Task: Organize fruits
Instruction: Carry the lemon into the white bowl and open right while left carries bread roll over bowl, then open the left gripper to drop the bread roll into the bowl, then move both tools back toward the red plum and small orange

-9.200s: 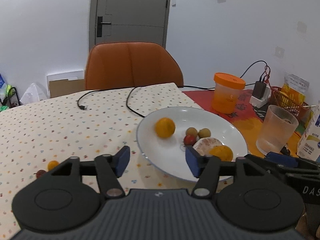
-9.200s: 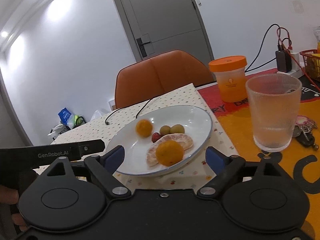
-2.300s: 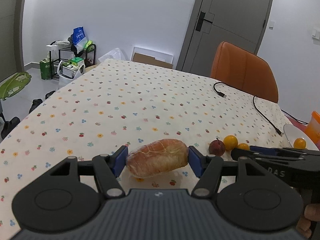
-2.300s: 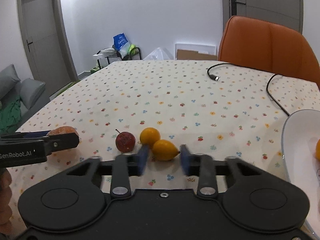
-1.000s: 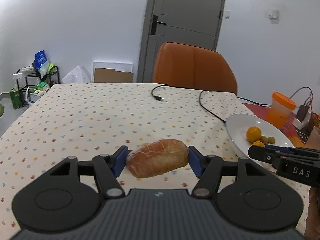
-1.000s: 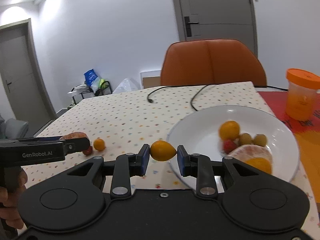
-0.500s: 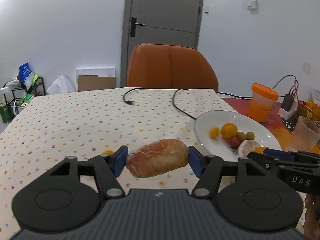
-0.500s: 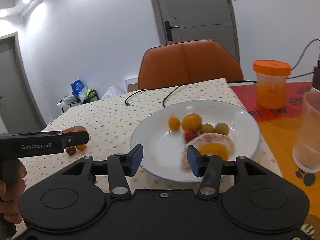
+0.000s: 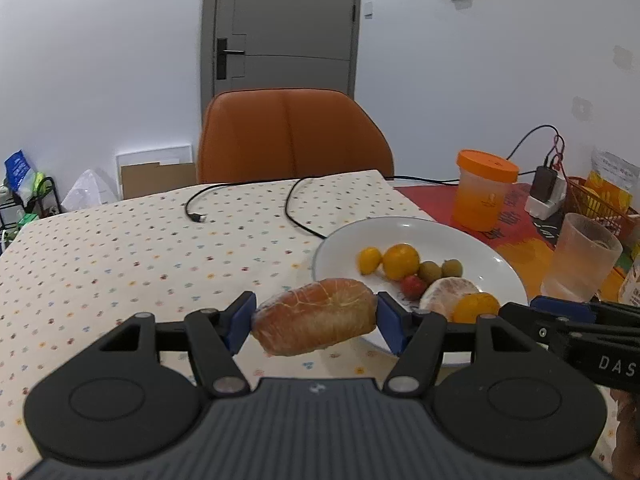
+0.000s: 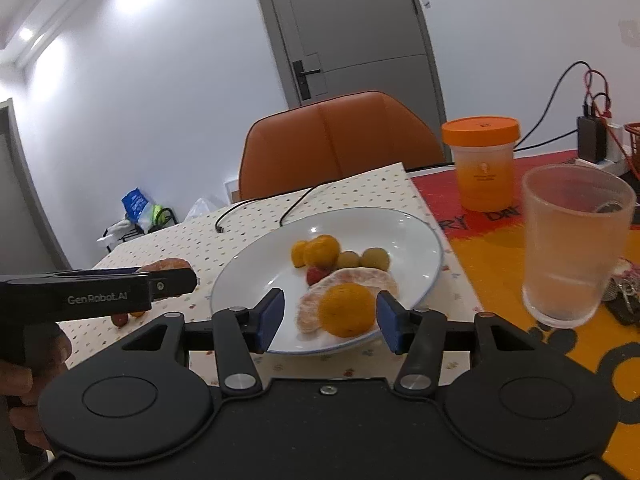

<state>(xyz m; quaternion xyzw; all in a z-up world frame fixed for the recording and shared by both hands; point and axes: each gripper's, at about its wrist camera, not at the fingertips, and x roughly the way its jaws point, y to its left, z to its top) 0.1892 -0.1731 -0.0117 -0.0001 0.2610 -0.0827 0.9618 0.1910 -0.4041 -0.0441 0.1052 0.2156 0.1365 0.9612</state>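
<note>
- The left gripper (image 9: 315, 322) is clamped on a peeled citrus segment (image 9: 314, 321), blue pads pressing both ends, the piece held clear of the tablecloth (image 9: 120, 248) just short of the white plate (image 9: 472, 240).
- The right gripper (image 10: 329, 320) has nothing in it; its fingers stand wide apart, hovering at the near rim of the plate with an orange (image 10: 346, 310) framed between them but untouched.
- On the plate, that orange sits against a peeled pale citrus piece (image 10: 360, 278); behind them lie a small red fruit (image 10: 315, 274), two greenish round fruits (image 10: 362, 258), another orange (image 10: 320, 250) and a little yellow fruit (image 10: 298, 253).
- Off the plate, in the right wrist view, a small red fruit (image 10: 120, 320) and a bit of orange fruit peek from under the left gripper's body on the cloth.
- To the right, a frosted tumbler (image 10: 572, 240) stands on the orange-and-red mat, with an orange-lidded jar (image 10: 482, 164) farther back.
- A black cable (image 9: 248, 200) trails across the cloth, and an orange chair (image 9: 292, 136) sits at the table's far edge.
</note>
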